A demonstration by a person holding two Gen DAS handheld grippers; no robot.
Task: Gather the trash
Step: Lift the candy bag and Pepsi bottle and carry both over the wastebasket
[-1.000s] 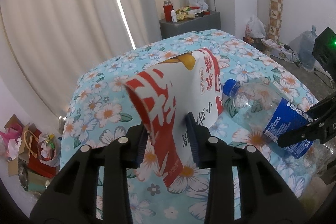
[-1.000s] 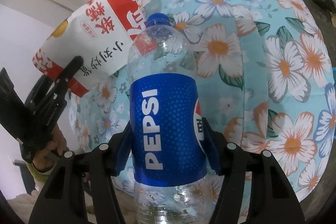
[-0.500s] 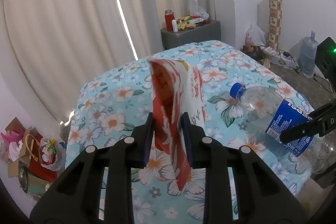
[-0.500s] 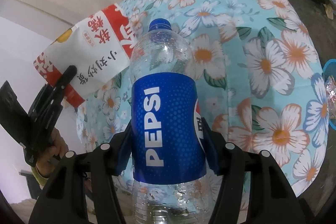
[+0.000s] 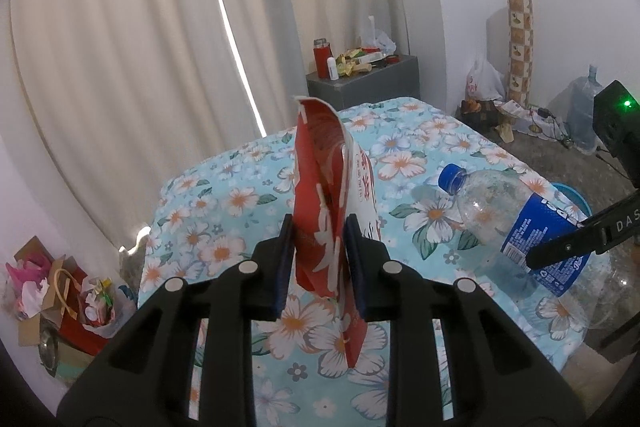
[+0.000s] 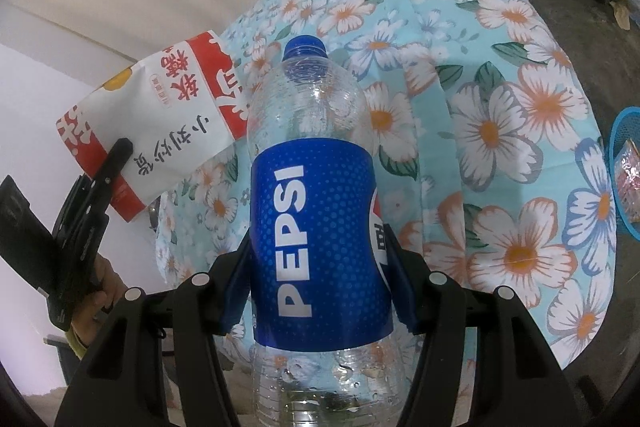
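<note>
My left gripper is shut on a red and white snack bag, which stands folded and upright between the pads above the flowered tablecloth. My right gripper is shut on an empty clear Pepsi bottle with a blue label and blue cap, gripped at the label. In the left wrist view the bottle hangs at the right with a right finger across its label. The right wrist view shows the snack bag at the left, held by the left gripper in a person's hand.
A blue basket with wrappers in it sits on the floor at the right. Bags of paper rubbish lie on the floor at the left, by the curtain. A grey cabinet with clutter stands behind the table; a water jug stands far right.
The left gripper has closed on the snack bag, folding it narrow and upright, and raised it off the cloth. The right gripper still holds the bottle and has shifted a little over the table.
</note>
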